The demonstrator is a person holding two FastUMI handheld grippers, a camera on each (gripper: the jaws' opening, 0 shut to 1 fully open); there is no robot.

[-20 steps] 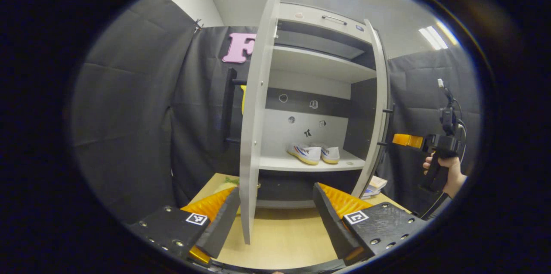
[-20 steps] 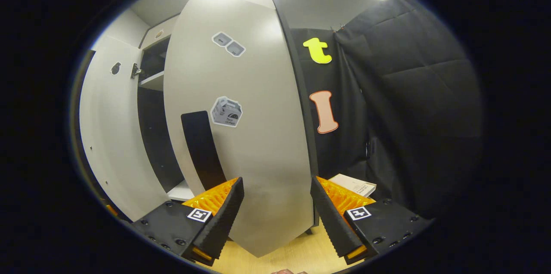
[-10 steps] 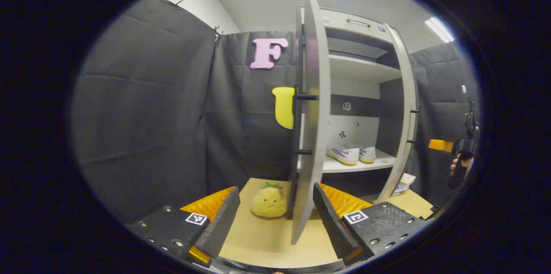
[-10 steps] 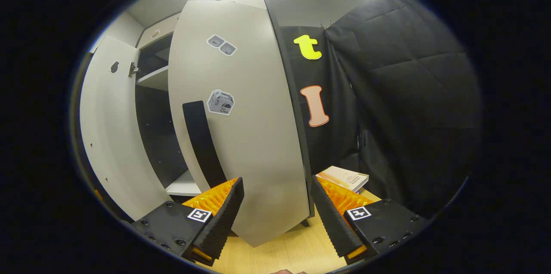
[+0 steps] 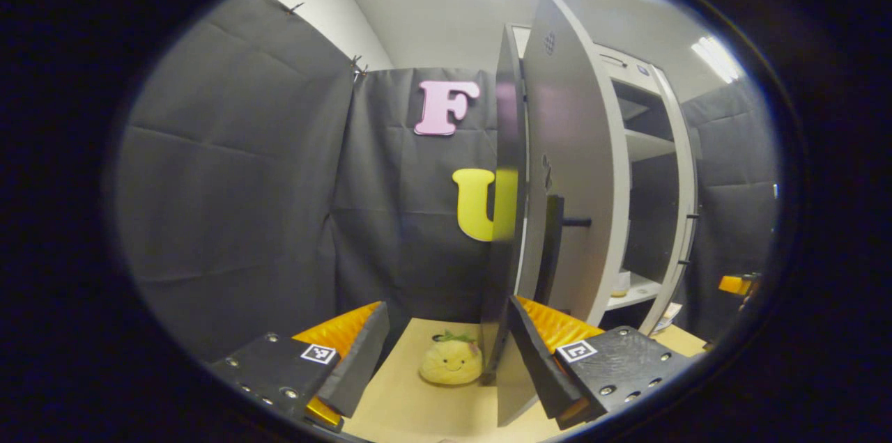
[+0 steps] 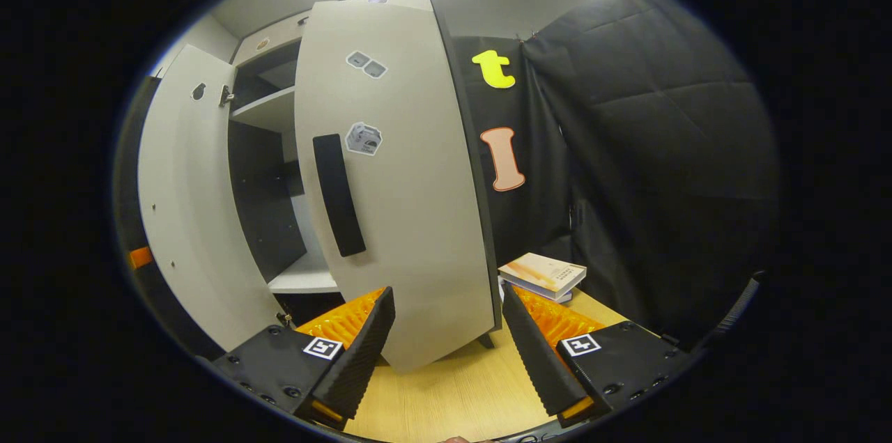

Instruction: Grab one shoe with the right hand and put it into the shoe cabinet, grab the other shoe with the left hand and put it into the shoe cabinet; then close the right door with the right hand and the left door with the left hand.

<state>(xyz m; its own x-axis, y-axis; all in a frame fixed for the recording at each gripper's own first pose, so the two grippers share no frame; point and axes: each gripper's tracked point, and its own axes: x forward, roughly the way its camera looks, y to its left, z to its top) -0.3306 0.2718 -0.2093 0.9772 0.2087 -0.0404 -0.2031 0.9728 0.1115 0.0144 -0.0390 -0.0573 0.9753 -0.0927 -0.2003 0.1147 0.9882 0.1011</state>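
At the shoe cabinet (image 6: 268, 84): both doors ajar.
Left gripper (image 5: 446, 352) jaws apart beside left door (image 5: 568, 178); right gripper (image 6: 449, 338) jaws apart before right door (image 6: 411, 206).

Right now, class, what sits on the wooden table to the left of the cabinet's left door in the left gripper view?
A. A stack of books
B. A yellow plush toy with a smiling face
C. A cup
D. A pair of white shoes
B: the yellow plush toy rests on the table just left of the left door.
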